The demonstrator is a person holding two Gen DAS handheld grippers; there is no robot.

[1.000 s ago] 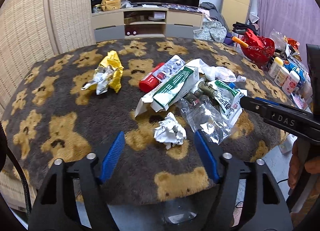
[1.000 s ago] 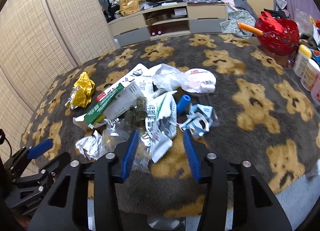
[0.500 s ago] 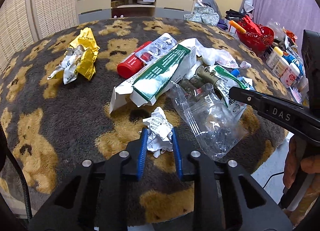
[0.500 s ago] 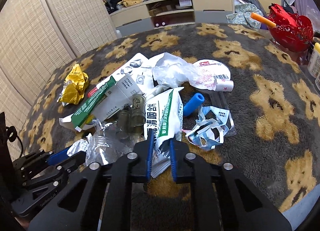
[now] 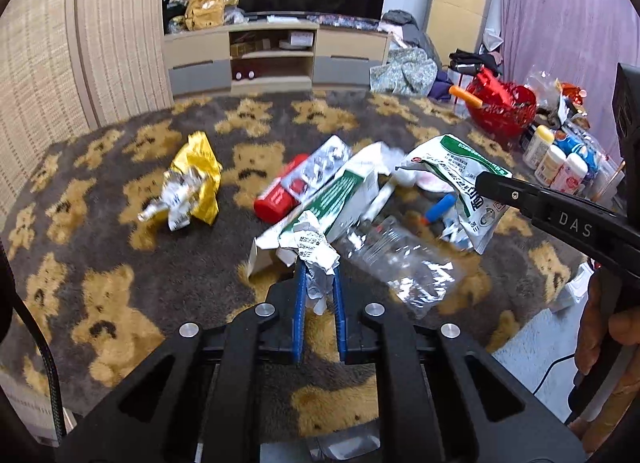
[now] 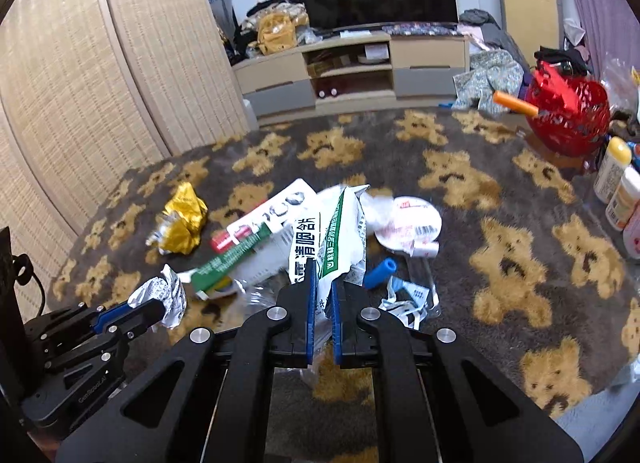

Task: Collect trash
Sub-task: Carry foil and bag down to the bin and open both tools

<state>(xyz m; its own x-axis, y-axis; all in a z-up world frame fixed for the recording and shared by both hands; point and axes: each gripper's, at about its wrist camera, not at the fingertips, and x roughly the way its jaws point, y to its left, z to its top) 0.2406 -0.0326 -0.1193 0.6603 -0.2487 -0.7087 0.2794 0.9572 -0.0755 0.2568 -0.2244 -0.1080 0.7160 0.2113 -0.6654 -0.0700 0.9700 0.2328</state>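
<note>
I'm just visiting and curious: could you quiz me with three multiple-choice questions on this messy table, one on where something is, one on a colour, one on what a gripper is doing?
1. Where does the crumpled gold foil wrapper lie?
A. apart from the pile, on its left
B. inside the red basket
C. under the clear plastic bag

2. What colour is the small foam tube beside the pile?
A. yellow
B. blue
C. white

3. What is the right gripper doing?
A. open above the blanket
B. shut on the white and green printed bag
C. shut on a pill bottle

Answers: 1 A, it sits alone on the bear-pattern blanket. 2 B, plainly blue in both views. 3 B, the bag stands pinched between its blue pads.
</note>
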